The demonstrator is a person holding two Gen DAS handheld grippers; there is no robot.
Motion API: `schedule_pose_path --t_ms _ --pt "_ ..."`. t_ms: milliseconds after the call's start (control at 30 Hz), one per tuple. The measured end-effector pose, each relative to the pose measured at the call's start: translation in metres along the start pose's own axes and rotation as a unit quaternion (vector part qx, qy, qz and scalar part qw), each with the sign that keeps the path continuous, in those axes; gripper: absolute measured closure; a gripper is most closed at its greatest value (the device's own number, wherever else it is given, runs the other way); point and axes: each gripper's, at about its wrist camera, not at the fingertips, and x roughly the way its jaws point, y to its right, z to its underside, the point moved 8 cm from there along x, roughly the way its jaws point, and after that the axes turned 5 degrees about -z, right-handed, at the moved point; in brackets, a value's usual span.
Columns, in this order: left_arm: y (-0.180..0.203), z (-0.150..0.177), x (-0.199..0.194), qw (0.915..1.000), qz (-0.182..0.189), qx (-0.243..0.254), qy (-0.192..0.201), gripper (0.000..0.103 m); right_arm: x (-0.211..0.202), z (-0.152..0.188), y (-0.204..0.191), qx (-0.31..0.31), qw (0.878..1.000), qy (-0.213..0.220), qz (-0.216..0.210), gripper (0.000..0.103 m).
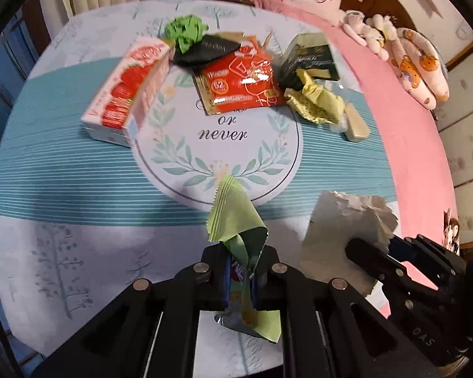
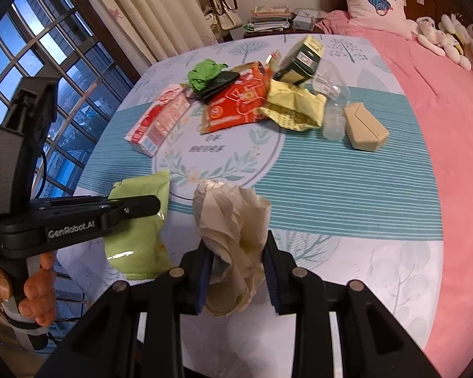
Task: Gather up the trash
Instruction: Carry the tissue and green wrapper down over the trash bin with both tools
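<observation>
- Covering most of the bed, the tablecloth (image 1: pixel 63 163) carries the remaining trash in one cluster at its far side — both grippers hang over the near side, already loaded.
- The red carton (image 1: pixel 126 91) is the biggest piece left; it lies far-left, its long axis running from near-left to far-right, on the side of the left gripper (image 1: pixel 241 277).
- The orange packet (image 1: pixel 242 85) lies flat in the far middle, partly under the black wrapper (image 1: pixel 205 52) and touching the yellow paper (image 1: pixel 315 102).
- The right gripper (image 2: pixel 236 271) is clamped on the crumpled white paper (image 2: pixel 233 217), which stands up between its jaws.
- The left gripper is closed tight on the green wrapper (image 1: pixel 233 217); the wrapper points away toward the far cluster.
- My judgement: no bin shows in either view — the held pieces must go somewhere first.
</observation>
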Motion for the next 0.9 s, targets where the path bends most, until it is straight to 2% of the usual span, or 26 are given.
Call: schedule_pose_path --t_ms 300,500,633,733,900 --pt "-0.037 0.041 -0.065 0.9966 -0.019 0.061 0.05 0.096 -0.021 0.024 -0.06 0.0 0.999 0.04 0.002 0.073" --pt "-0.059 0.085 -0.108 0.9918 -0.028 0.091 0.085 0.096 -0.043 0.058 -0.101 0.007 0.997 0.076 0.018 0.073" --pt "-0.073 0.118 -0.122 0.9887 -0.033 0.112 0.094 0.096 -0.051 0.088 -0.127 0.014 0.996 0.088 0.025 0.073" --pt "-0.083 0.144 -0.128 0.9874 -0.033 0.126 0.09 0.096 -0.051 0.112 -0.145 0.014 0.996 0.085 0.032 0.073" --pt "-0.091 0.174 -0.129 0.988 -0.023 0.132 0.078 0.096 -0.045 0.15 -0.163 0.008 0.998 0.054 0.043 0.073"
